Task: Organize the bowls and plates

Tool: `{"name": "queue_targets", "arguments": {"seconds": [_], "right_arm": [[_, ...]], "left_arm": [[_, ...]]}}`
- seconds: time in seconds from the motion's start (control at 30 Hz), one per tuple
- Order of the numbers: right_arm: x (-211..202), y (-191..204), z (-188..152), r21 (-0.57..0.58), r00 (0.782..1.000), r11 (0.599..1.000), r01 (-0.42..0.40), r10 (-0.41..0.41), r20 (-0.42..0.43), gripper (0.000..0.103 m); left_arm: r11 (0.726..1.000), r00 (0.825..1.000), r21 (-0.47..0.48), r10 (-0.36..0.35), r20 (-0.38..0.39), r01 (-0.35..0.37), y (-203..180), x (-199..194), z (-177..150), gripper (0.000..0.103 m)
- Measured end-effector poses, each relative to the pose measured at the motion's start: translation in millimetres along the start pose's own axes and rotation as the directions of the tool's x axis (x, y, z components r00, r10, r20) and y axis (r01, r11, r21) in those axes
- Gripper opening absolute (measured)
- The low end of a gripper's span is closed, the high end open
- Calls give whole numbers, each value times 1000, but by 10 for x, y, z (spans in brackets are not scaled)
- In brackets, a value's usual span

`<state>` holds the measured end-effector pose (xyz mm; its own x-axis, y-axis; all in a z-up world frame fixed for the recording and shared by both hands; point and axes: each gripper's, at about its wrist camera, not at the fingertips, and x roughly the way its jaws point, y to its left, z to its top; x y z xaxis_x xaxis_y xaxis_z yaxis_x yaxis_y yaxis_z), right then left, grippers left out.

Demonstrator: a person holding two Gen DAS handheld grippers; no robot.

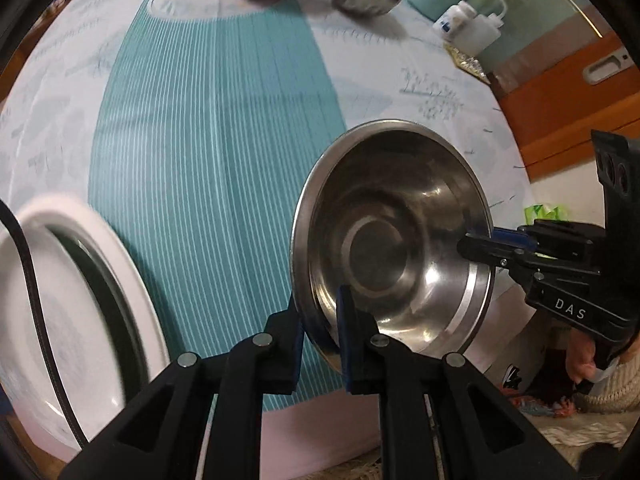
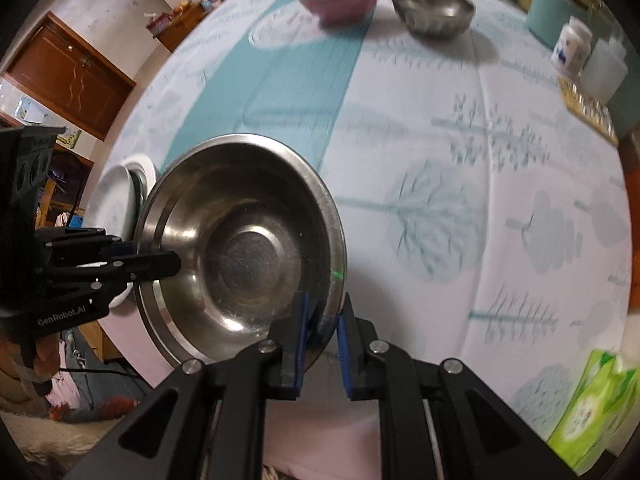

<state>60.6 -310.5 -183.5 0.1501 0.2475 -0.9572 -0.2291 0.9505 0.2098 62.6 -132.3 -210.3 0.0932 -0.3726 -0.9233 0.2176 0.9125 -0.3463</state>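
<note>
We've got a steel bowl (image 1: 394, 240) here, bare metal, glossy, smooth walls throwing bright highlights, its flat base duller and faintly grainy. Matt black plastic on the left claw (image 1: 320, 340) and the right claw (image 2: 322, 344), with blue pads (image 2: 303, 336) that look rubbery. The counter's tablecloth (image 2: 440, 160) reads as soft matt cloth, its teal band finely ribbed. We see a glossy white plate (image 1: 80, 320), a second shiny steel bowl (image 2: 434, 10), and polished brown wood on the cabinet (image 2: 68, 76).
</note>
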Motion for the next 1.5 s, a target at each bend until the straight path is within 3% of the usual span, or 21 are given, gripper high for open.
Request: {"name": "queue_targets", "arguments": {"seconds": [0.3,0.43,0.53,0.6,0.67,0.83,1.5], "right_arm": [[129,14,-126,-11,999,1000,12,-12,-37,15],[170,60,-155,-37,999,999,19,-21,-47,16],[173,84,-154,-48,998,998,27,-30,-47,17],[162,93,-154,-63,998,998,30,-33,-46,21],[139,117,-142,-74,999,997,34,-36,-31,30],[57,127,-128,-88,999,996,35,-35,4,37],[-117,25,-128,-82,998,997,15,-10,58,37]], "left_arm": [[1000,1000,-28,5,0,-5,23,96,-146,18],[999,999,-11,43,-9,-43,-53,167,-155,25],[998,998,6,57,11,-58,-122,166,-146,40],[997,997,14,75,30,-75,-147,127,-145,60],[994,993,22,105,56,-107,-165,62,-139,66],[993,990,10,115,76,-116,-165,-36,-114,66],[985,977,-2,174,122,-175,-284,-264,-159,66]]}}
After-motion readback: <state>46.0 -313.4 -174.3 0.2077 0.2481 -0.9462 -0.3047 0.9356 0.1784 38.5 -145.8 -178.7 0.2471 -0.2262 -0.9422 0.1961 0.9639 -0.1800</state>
